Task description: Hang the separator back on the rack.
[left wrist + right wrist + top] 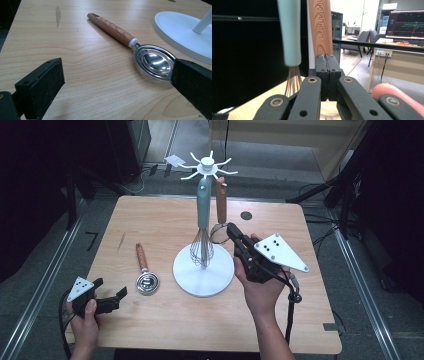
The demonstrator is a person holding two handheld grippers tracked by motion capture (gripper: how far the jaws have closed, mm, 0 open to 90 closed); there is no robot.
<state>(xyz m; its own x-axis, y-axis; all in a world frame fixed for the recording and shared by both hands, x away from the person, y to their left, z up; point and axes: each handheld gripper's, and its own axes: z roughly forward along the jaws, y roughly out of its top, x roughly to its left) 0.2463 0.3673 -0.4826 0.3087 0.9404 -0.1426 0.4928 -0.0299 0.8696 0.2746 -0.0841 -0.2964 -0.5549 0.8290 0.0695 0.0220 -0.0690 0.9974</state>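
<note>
At table centre, stand (203, 272): white, round base, upright pole, crown of hooks at the top.
Whisk (202, 227): hangs from the stand beside the pole; pale teal handle, wire head just above the base.
Strainer (220, 205): wood-grain handle hanging from the stand on the far right side of the pole; wire ring at its lower end; lettering on the handle reads in the right gripper view.
Scoop (144, 272): lies flat left of the stand base, just beside it; wooden handle toward the far edge, steel bowl toward the near edge.
Right gripper (234, 234): held by the right hand (260, 287) right of the base; jaws pressed together with no gap, tips at the strainer's ring; whether they pinch it, cannot tell.
Left gripper (111, 293): held by the left hand (85, 320) at the near left corner; jaws spread wide, nothing between them, pointed toward the scoop's bowl.
Table (165, 220): light wood; a dark round mark near the far right corner.
</note>
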